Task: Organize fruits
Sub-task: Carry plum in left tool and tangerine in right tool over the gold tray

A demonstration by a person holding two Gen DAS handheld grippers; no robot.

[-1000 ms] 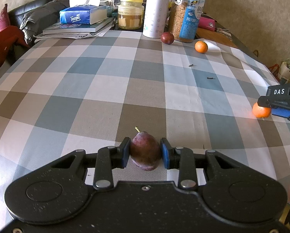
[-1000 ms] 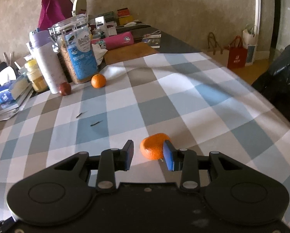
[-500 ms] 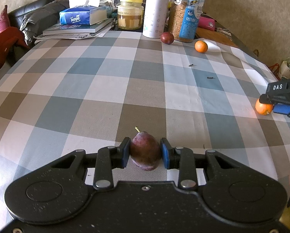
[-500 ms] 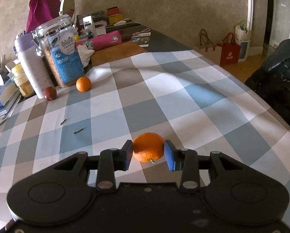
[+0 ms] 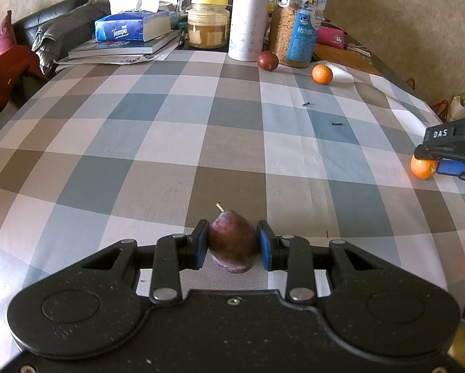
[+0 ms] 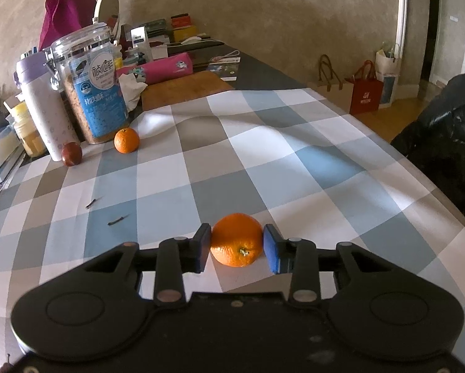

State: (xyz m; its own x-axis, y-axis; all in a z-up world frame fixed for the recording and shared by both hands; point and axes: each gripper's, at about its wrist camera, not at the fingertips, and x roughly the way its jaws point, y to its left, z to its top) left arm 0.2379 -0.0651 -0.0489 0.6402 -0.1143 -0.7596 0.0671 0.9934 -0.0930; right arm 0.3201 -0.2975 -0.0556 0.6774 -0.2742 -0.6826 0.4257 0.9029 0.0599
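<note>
A dark plum [image 5: 233, 246] is being gripped by the left gripper [image 5: 232, 246], both blue pads pressed flat against its sides and its stem pointing toward 11 o'clock. The fruit is being held at its widest part, presumably so that it does not slip when moved. Whether it is being lifted or is resting on the checked tablecloth [image 5: 158, 143] cannot be told.

A mandarin [image 6: 237, 240] is being straddled by the right gripper [image 6: 237, 245]. The pad at 9 o'clock is touching or nearly touching the peel, while a narrow gap is being left at 3 o'clock, so the jaws are judged to be parted and not yet clamped. The mandarin is sitting on the cloth, its stem end facing the camera. In the left wrist view this same pairing is being seen at 3 o'clock, near the table edge.

At 12 o'clock, toward the far end of the table, a second plum [image 5: 267, 61] and a second mandarin [image 5: 322, 74] are lying near each other, just in front of a white flask [image 5: 249, 15] and a cereal jar [image 5: 299, 18]. These are probably being treated as the gathering spot, so each held fruit is likely being readied for carrying to its match.
</note>
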